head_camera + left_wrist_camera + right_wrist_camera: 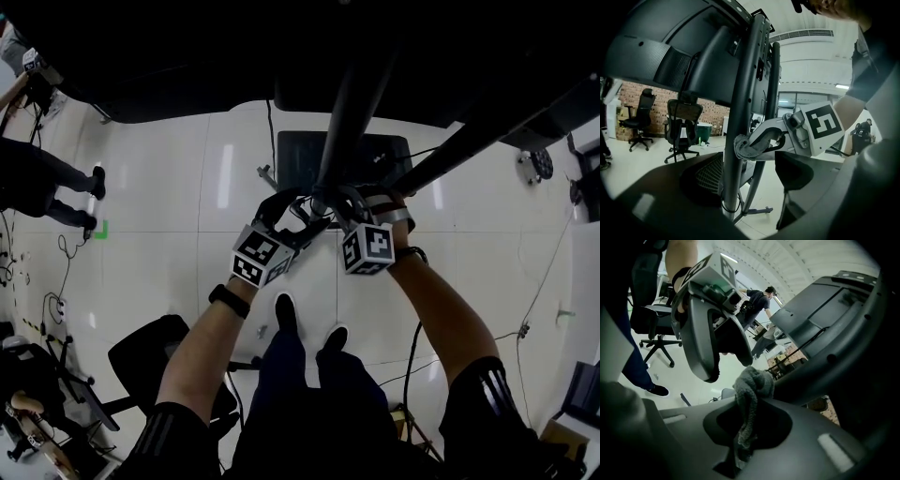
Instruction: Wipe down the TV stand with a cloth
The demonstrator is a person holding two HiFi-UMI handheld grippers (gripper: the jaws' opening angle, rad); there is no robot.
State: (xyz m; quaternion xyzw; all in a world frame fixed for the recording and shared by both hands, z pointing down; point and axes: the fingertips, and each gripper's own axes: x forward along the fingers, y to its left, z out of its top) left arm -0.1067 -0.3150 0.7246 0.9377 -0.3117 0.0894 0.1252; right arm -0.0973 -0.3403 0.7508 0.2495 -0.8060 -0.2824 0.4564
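1. At the far left of the head view, a bystander's dark-trousered legs (47,183) stand on the glossy white tiled floor (169,272). A small green tape corner (101,228) lies just beside them, and a black office chair (150,361) sits lower down.
2. Next we see the left gripper (752,171), carried on a forearm with a black wristband (229,300). Its 2 jaws are spread wide and pinch nothing. In the left gripper view, the upright pole (736,117) of the black metal TV stand rises within that gap, closer to the left jaw's ribbed pad. We cannot tell whether the pad touches it.
3. In the head view, the pole slants up from the TV stand's flat black base (300,155) on the floor, passing between the 2 marker cubes. It carries the dark plastic back of the television (670,51).
4. The grey knitted cloth (752,380) is bunched into a wad. In the left gripper view, that wad presses against the pole's right side, just above the left gripper's jaws.
5. The right gripper (745,427) has its jaws pressed together on the cloth's hanging tail. The wad pokes out beyond the tips, close under the left gripper.
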